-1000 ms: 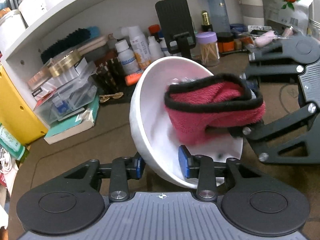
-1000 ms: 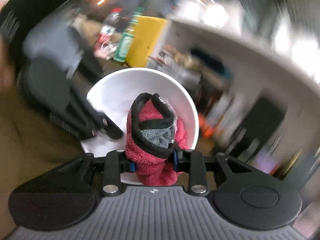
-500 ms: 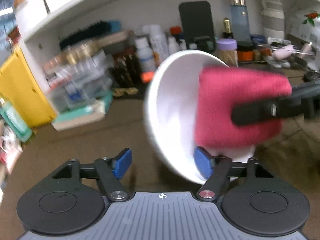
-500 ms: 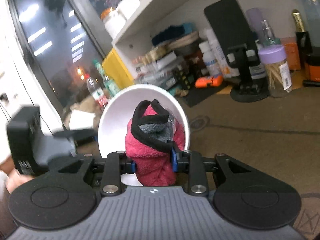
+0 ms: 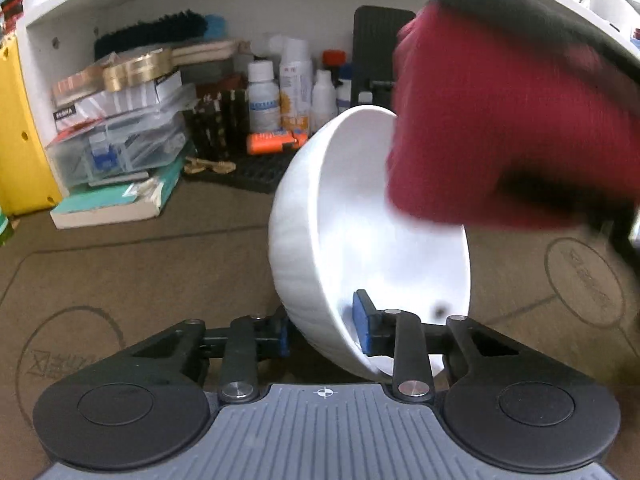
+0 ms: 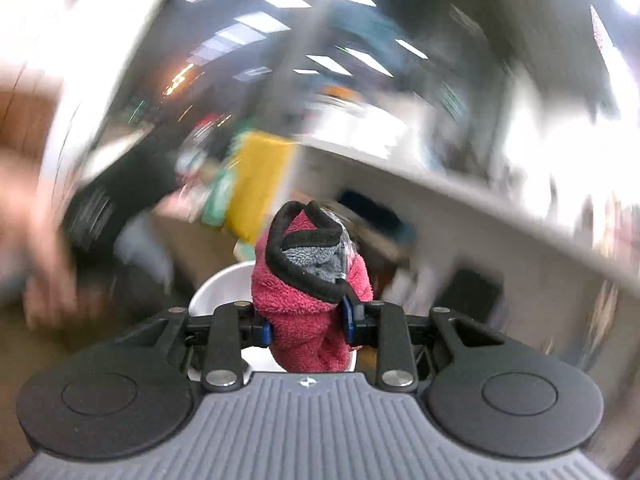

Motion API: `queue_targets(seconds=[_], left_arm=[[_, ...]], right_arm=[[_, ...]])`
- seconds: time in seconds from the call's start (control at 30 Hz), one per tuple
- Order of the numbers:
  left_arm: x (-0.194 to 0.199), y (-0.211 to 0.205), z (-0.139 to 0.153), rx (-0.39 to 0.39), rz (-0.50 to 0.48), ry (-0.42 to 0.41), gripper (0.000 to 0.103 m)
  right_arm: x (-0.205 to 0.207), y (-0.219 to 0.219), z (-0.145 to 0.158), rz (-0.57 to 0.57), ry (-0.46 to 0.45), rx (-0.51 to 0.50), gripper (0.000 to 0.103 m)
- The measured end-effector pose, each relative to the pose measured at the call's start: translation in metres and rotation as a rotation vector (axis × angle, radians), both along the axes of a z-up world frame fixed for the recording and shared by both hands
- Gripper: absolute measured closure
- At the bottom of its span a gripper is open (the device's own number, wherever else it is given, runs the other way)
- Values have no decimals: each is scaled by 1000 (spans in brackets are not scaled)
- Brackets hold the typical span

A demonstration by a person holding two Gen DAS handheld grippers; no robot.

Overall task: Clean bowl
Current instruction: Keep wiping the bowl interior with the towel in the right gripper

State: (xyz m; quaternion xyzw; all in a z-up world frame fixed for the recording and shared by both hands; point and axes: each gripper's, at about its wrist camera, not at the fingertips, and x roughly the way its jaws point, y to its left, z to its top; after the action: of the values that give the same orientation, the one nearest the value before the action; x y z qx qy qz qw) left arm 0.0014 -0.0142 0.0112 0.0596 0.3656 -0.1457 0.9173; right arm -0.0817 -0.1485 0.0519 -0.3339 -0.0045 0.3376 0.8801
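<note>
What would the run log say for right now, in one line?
left hand-held gripper: just re-closed on tilted white bowl | right hand-held gripper: holds red cloth

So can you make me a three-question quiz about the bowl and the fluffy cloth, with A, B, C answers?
1. Where do the left tongs grip the white bowl?
A. on its rim
B. under its base
C. nowhere

2. What colour is the cloth in the right tongs?
A. green with white trim
B. red with black trim
C. plain yellow

3. How is the bowl sitting?
A. flat on the mat
B. upside down
C. tipped on its side, with the opening facing right

Answers:
1. A, one blue pad is inside the bowl wall and the other outside, pinching the rim.
2. B, the fluffy red cloth has a black edge and some grey folded inside.
3. C, the left wrist view shows its ribbed outside on the left and its smooth inside on the right, held above the brown mat.
</note>
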Motion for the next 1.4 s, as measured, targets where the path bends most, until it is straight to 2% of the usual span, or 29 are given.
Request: queue_targets(seconds=[0.07,0.17,0.23,0.27,0.33,0.37,0.43,0.5,0.63,0.67,0.7,0.73,0.77,0.8,0.9,1.03,1.13,1.17,1.23,1.27,1.4], left_arm=[[-5,3,0,11,-23,9,72],[-10,4,-1,36,-47,-4,71],[-10,4,0,48,-54,-13,70],[-10,3,0,61,-57,-20,69],[-10,0,0,88,-62,-36,69],[-9,-2,0,101,-63,-44,68],[-8,-4,0,119,-64,-59,68],[-7,-6,1,130,-63,-67,67],[-5,-10,1,168,-66,-71,60],[-5,-11,1,184,-61,-71,55],[-4,-11,0,193,-56,-72,44],[-3,-10,0,203,-45,-76,36],[-1,-8,0,216,-30,-82,23],[1,-7,-1,229,-14,-88,16],[5,-2,-3,176,28,-72,12],[5,-2,-8,88,110,-63,12],[4,-2,-15,-16,154,-61,20],[4,-4,-17,-41,160,-71,26],[3,-7,-15,-72,140,-80,46],[3,-9,-14,-81,129,-77,61],[1,-15,-6,3,78,-91,69]], right_arm=[[-6,20,-14,15,-122,-183,72],[12,38,-31,1,-185,-340,71],[21,41,-34,-19,-173,-376,71],[29,41,-34,-30,-124,-374,71],[38,37,-31,-39,-16,-320,71],[47,30,-25,-48,108,-231,71],[58,21,-20,-53,246,-128,71],[73,4,-16,-51,450,26,71],[89,-19,-19,-38,684,233,71],[98,-30,-20,-19,786,328,71],[103,-36,-22,-3,838,382,71],[106,-40,-25,4,870,423,71],[109,-43,-28,10,899,464,71],[110,-46,-32,11,915,501,71],[113,-46,-33,-19,912,534,71],[112,-49,-34,-50,922,555,71],[108,-60,-34,-64,913,605,71],[105,-64,-32,-54,895,628,71],[99,-69,-29,-44,868,660,71],[96,-69,-26,-47,846,658,71],[79,-66,-5,-54,655,578,71]])
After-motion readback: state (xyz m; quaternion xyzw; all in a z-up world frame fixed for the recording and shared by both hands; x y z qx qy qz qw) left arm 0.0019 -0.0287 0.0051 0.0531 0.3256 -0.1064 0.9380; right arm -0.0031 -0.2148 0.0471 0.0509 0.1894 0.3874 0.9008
